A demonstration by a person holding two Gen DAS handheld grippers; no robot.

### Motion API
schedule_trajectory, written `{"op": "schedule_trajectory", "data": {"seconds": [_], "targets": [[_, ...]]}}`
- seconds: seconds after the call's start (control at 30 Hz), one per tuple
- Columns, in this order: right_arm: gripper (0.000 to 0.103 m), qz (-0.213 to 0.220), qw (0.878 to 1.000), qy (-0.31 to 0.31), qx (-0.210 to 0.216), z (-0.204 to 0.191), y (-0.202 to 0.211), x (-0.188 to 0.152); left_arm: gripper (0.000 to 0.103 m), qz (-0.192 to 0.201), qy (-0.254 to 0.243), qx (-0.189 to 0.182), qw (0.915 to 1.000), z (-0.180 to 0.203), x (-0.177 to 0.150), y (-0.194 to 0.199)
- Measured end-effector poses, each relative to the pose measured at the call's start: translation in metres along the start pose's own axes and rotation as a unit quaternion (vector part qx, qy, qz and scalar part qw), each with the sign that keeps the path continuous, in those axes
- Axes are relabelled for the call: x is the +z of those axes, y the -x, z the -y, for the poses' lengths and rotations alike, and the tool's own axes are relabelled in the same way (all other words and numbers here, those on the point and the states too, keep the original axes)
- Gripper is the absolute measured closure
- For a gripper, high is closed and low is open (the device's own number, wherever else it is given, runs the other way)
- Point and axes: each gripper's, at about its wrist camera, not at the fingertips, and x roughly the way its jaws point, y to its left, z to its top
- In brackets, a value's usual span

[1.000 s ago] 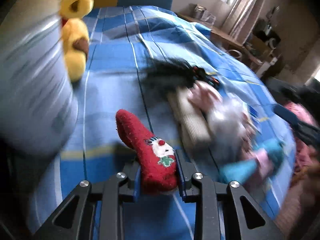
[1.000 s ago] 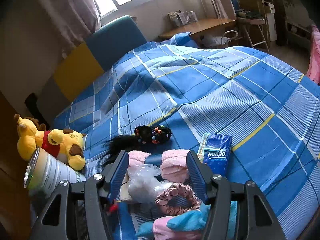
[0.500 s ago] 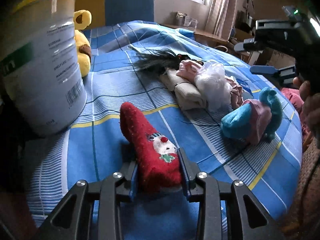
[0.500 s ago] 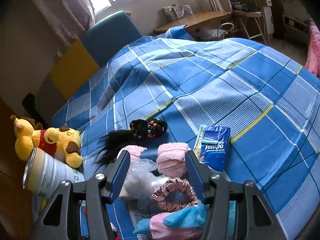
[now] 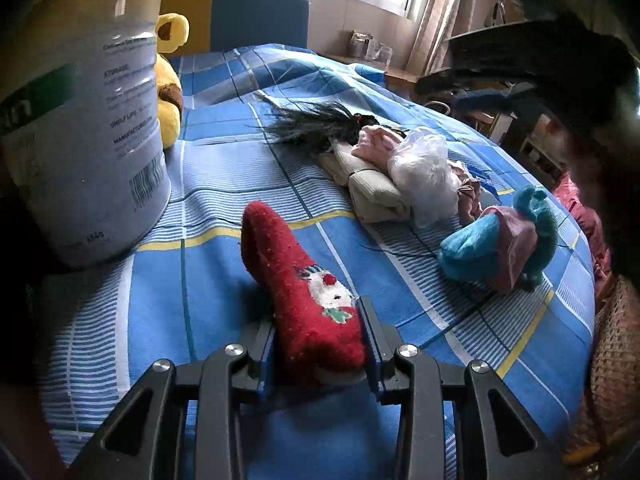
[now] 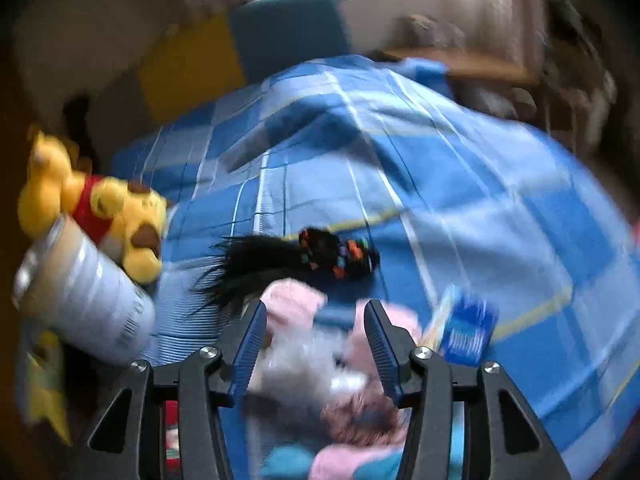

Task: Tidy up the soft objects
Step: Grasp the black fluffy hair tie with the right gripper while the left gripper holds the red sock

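My left gripper (image 5: 318, 336) is shut on a red Christmas sock (image 5: 298, 280) whose toe rests on the blue plaid bedspread (image 5: 224, 168). A pile of soft things lies to its right: beige folded cloth (image 5: 370, 192), pink cloth (image 5: 374, 142), a clear plastic bag (image 5: 424, 172), a blue and pink sock bundle (image 5: 500, 246) and a black wig (image 5: 316, 126). My right gripper (image 6: 316, 332) is open above that pile, with pink cloth (image 6: 294, 308) and the plastic bag (image 6: 304, 372) between its fingers; the view is blurred.
A tall white can (image 5: 84, 120) stands at the left, with a yellow plush bear (image 5: 170, 80) behind it. A blue tissue pack (image 6: 466, 336) lies right of the pile. A headboard (image 5: 260, 16) and a desk are behind the bed.
The left gripper has dropped low and closer to the bedspread with the sock, now seeing the can from its side. The right gripper has swung over the pile, and its view is now blurred.
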Motion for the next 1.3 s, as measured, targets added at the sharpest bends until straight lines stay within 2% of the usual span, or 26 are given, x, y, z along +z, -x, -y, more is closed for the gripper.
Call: {"op": "schedule_trajectory", "data": {"seconds": [0.1,0.2,0.3,0.4,0.53,0.6,0.67,0.73,0.8,0.9,0.97,1.1,1.2,1.3], "targets": [[0.052,-0.009,0.996,0.078,-0.033,-0.012,-0.018,0.021,0.065,0.000,0.004,-0.005,1.0000,-0.001,0.000,0.000],[0.051,-0.045,0.986,0.155,-0.051,-0.021,-0.047,0.036,0.065,0.000,0.009,-0.010,0.9999,-0.003,0.000,-0.001],[0.049,-0.089,0.965,0.237,-0.075,-0.033,-0.080,0.041,0.065,0.000,0.013,-0.014,0.9998,-0.004,0.000,-0.001],[0.047,-0.108,0.946,0.290,-0.096,-0.044,-0.105,0.042,0.065,0.000,0.016,-0.017,0.9997,-0.005,0.000,-0.001],[0.045,-0.138,0.933,0.320,-0.085,-0.055,-0.131,0.041,0.065,0.000,0.019,-0.021,0.9996,-0.006,0.001,-0.001],[0.045,-0.150,0.931,0.321,-0.091,-0.058,-0.145,0.040,0.065,0.000,0.021,-0.023,0.9995,-0.007,0.000,0.000],[0.053,-0.155,0.938,0.299,-0.083,-0.057,-0.152,0.041,0.065,0.000,0.022,-0.025,0.9994,-0.007,0.000,0.000],[0.070,-0.154,0.947,0.271,-0.073,-0.053,-0.151,0.046,0.065,0.000,0.023,-0.025,0.9994,-0.007,0.000,0.000],[0.078,-0.150,0.957,0.239,-0.069,-0.048,-0.147,0.052,0.065,0.001,0.022,-0.025,0.9994,-0.007,0.000,0.000],[0.079,-0.121,0.976,0.163,-0.075,-0.028,-0.130,0.070,0.065,0.001,0.022,-0.025,0.9995,-0.007,0.000,0.000],[0.079,-0.095,0.985,0.126,-0.075,-0.018,-0.112,0.082,0.065,0.002,0.022,-0.025,0.9994,-0.008,-0.001,0.000],[0.079,-0.048,0.993,0.089,-0.065,-0.016,-0.072,0.104,0.065,0.003,0.021,-0.025,0.9995,-0.008,0.000,0.000],[0.079,-0.050,0.995,0.081,-0.015,-0.025,-0.039,0.105,0.065,0.003,0.021,-0.024,0.9995,-0.008,0.000,0.000],[0.079,-0.073,0.993,0.079,0.049,-0.038,-0.015,0.086,0.065,0.003,0.020,-0.023,0.9995,-0.007,-0.001,0.001]]}}
